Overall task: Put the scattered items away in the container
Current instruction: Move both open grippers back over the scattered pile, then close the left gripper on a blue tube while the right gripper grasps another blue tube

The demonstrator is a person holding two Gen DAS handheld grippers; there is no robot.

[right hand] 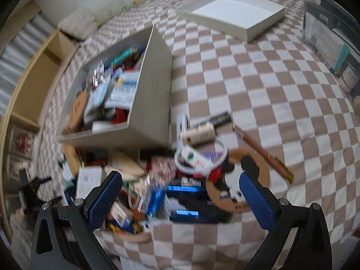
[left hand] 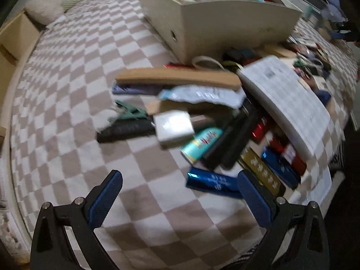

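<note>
A beige box (left hand: 225,27) (right hand: 153,94) stands on the checked cloth, partly filled with packets and small items. In front of it lies a heap of scattered things: a white block (left hand: 174,127), a teal can (left hand: 201,142), a blue box (left hand: 211,183), a white booklet (left hand: 285,96), a cork board (left hand: 180,77). My left gripper (left hand: 180,199) is open above the cloth just before the heap, holding nothing. My right gripper (right hand: 181,199) is open over the heap, above blue boxes (right hand: 186,190) and a round panda card (right hand: 238,184). A white ring (right hand: 200,157) and a brown pen (right hand: 263,155) lie nearby.
A shallow white lid (right hand: 231,13) lies farther back on the cloth. A clear plastic bin (right hand: 326,33) stands at the right. A wooden shelf (right hand: 38,72) runs along the left edge, and a white pillow (left hand: 43,10) rests beside it.
</note>
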